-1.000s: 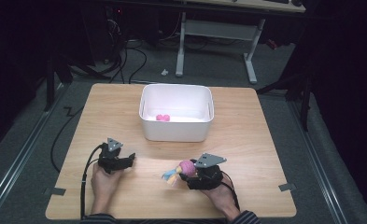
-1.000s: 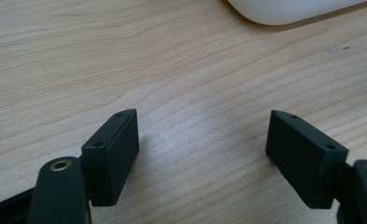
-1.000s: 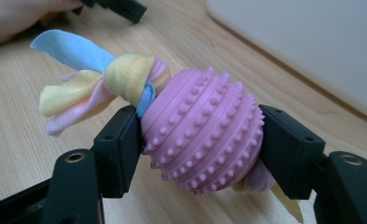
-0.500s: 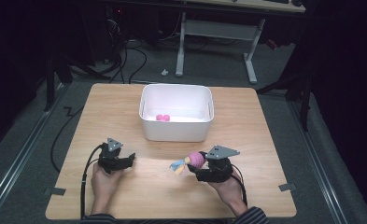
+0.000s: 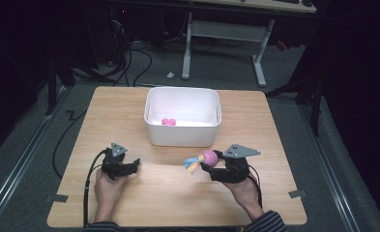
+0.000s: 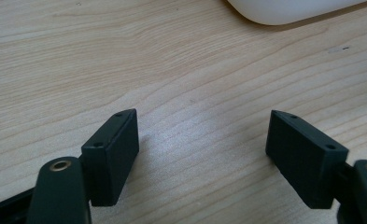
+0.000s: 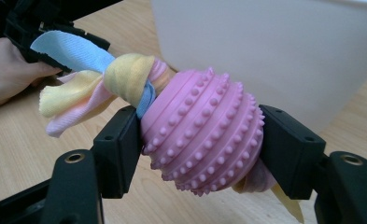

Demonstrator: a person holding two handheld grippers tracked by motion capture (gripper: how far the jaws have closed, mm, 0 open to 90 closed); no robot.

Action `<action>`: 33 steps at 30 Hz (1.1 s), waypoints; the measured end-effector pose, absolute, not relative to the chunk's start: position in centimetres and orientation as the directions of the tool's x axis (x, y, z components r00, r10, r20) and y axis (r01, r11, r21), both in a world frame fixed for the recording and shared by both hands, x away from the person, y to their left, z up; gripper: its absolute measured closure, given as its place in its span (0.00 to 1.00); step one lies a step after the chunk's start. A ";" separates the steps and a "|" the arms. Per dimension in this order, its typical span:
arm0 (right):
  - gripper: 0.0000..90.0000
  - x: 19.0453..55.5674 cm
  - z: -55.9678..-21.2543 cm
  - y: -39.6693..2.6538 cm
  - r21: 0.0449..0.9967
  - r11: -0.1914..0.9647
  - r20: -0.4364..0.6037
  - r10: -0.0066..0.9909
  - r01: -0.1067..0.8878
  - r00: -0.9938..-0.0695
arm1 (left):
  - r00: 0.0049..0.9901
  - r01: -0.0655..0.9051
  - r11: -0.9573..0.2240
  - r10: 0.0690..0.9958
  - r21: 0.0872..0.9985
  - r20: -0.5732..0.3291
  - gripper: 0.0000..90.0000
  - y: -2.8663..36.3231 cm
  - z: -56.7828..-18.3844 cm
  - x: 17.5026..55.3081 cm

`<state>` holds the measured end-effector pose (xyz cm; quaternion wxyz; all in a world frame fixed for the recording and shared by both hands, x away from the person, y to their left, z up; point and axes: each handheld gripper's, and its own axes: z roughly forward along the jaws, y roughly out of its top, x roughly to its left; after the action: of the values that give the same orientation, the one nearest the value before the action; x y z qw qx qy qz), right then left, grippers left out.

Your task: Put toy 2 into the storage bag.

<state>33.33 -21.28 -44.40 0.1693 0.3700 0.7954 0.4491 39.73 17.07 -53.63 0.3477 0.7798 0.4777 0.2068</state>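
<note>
No brand, label or writing can be read on anything here. The count: one white bin (image 5: 183, 126), two claws, one pink studded ball (image 7: 202, 135) with knotted cloth strips, and one small pink thing (image 5: 168, 122) lying inside the bin, too small to make out.

The right claw (image 5: 208, 162) holds the ball, its two black pads pressed against the ball's sides, as the right gripper view shows close up. In the high view the ball (image 5: 209, 156) sits clear of the counter (image 5: 274, 125), just in front of the bin's near wall and toward its right end. The toy's long axis runs roughly level across the counter: the ball is at the claw, and the cloth tail (image 7: 81, 79) of blue, yellow and pale pink strips points away toward the left claw (image 5: 136, 166).

The left claw rests on the counter, well apart from the toy, with its jaws wide and bare wood between them in the left gripper view. A corner of the bin (image 6: 284, 9) shows at the top of that view.
</note>
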 end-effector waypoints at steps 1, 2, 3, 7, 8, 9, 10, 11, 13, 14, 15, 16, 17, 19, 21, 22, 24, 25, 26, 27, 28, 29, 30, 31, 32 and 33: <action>0.38 33.3 -44.2 -21.4 0.842 0.325 0.053 0.744 0.430 -0.666 | 0.458 0.601 -0.302 0.889 0.740 -0.010 0.29 17.1 -53.6 39.7; 0.38 33.3 -44.0 -21.4 0.845 0.327 0.045 0.746 0.424 -0.665 | 0.458 0.601 -0.302 0.889 0.740 -0.010 0.29 17.1 -53.6 39.7; 0.38 33.2 -43.8 -21.5 0.846 0.327 0.038 0.750 0.420 -0.661 | 0.458 0.601 -0.302 0.889 0.740 -0.010 0.29 17.1 -53.6 39.7; 0.38 33.3 -43.1 -22.0 0.855 0.321 0.029 0.754 0.408 -0.656 | 0.458 0.601 -0.302 0.889 0.740 -0.010 0.29 17.1 -53.6 39.7; 0.38 33.3 -42.9 -22.1 0.857 0.322 0.024 0.755 0.402 -0.656 | 0.458 0.601 -0.302 0.889 0.740 -0.010 0.29 17.1 -53.6 39.7; 0.38 33.3 -42.7 -22.2 0.859 0.321 0.025 0.752 0.399 -0.658 | 0.458 0.601 -0.302 0.889 0.740 -0.010 0.29 17.1 -53.6 39.7; 0.38 33.3 -42.5 -22.4 0.862 0.317 0.028 0.750 0.397 -0.661 | 0.458 0.601 -0.302 0.889 0.740 -0.010 0.29 17.1 -53.6 39.7; 0.37 33.4 -42.2 -22.6 0.867 0.315 0.025 0.747 0.387 -0.664 | 0.458 0.601 -0.302 0.889 0.740 -0.009 0.29 17.1 -53.6 39.7; 0.37 33.4 -41.6 -22.9 0.870 0.315 0.016 0.752 0.380 -0.659 | 0.458 0.601 -0.301 0.889 0.740 -0.011 0.29 17.1 -53.6 39.7; 0.37 33.4 -41.3 -23.0 0.869 0.316 0.013 0.754 0.380 -0.657 | 0.458 0.601 -0.301 0.889 0.740 -0.011 0.29 17.1 -53.6 39.7; 0.38 33.5 -40.9 -23.2 0.869 0.320 0.007 0.754 0.377 -0.656 | 0.458 0.601 -0.301 0.889 0.740 -0.011 0.29 17.1 -53.6 39.7; 0.37 33.5 -40.5 -23.4 0.869 0.323 -0.001 0.758 0.374 -0.652 | 0.458 0.601 -0.301 0.889 0.740 -0.011 0.29 17.1 -53.6 39.7; 0.37 33.5 -40.2 -23.5 0.869 0.326 -0.005 0.759 0.372 -0.651 | 0.459 0.601 -0.302 0.889 0.740 -0.011 0.29 17.1 -53.6 39.7; 0.38 33.6 -39.6 -23.7 0.866 0.334 -0.019 0.764 0.371 -0.644 | 0.458 0.601 -0.301 0.889 0.740 -0.011 0.29 17.1 -53.6 39.7; 0.37 33.9 -38.9 -24.0 0.866 0.333 -0.019 0.768 0.373 -0.641 | 0.459 0.601 -0.302 0.889 0.740 -0.010 0.29 17.1 -53.6 39.7; 0.37 34.0 -38.7 -24.1 0.865 0.336 -0.026 0.771 0.372 -0.637 | 0.458 0.601 -0.301 0.889 0.740 -0.010 0.29 17.1 -53.6 39.7; 0.37 34.5 -38.2 -24.2 0.865 0.338 -0.031 0.774 0.371 -0.633 | 0.458 0.601 -0.301 0.889 0.740 -0.011 0.29 17.1 -53.6 39.7; 0.37 34.6 -38.0 -24.3 0.864 0.341 -0.035 0.775 0.371 -0.631 | 0.458 0.601 -0.301 0.889 0.740 -0.010 0.29 17.1 -53.6 39.7; 0.37 34.7 -37.8 -24.3 0.865 0.344 -0.041 0.774 0.365 -0.632 | 0.458 0.601 -0.301 0.889 0.740 -0.010 0.29 17.1 -53.6 39.7; 0.37 34.9 -37.5 -24.3 0.865 0.347 -0.045 0.773 0.362 -0.633 | 0.458 0.602 -0.302 0.889 0.740 -0.010 0.29 17.1 -53.6 39.7; 0.37 35.1 -37.4 -24.3 0.864 0.347 -0.044 0.773 0.364 -0.633 | 0.458 0.601 -0.302 0.889 0.740 -0.010 0.29 17.1 -53.6 39.7; 0.37 35.3 -37.1 -24.3 0.863 0.353 -0.051 0.772 0.361 -0.633 | 0.458 0.601 -0.302 0.889 0.740 -0.010 0.29 17.1 -53.6 39.7; 0.37 35.4 -37.0 -24.3 0.863 0.358 -0.058 0.772 0.358 -0.634 | 0.458 0.601 -0.302 0.889 0.740 -0.010 0.29 17.1 -53.6 39.7; 0.37 35.6 -36.7 -24.2 0.862 0.361 -0.064 0.774 0.356 -0.630 | 0.458 0.601 -0.302 0.889 0.740 -0.010 0.29 17.1 -53.6 39.7; 0.37 35.7 -36.5 -24.2 0.863 0.361 -0.066 0.773 0.352 -0.631 | 0.458 0.601 -0.302 0.889 0.740 -0.010 0.29 17.1 -53.6 39.7; 0.37 35.9 -36.2 -24.1 0.863 0.366 -0.073 0.773 0.348 -0.630 | 0.458 0.601 -0.302 0.889 0.740 -0.010 0.29 17.1 -53.6 39.7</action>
<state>35.91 -24.15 -36.17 0.2429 0.3547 0.7898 0.4375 39.74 17.07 -53.63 0.3476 0.7798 0.4779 0.2068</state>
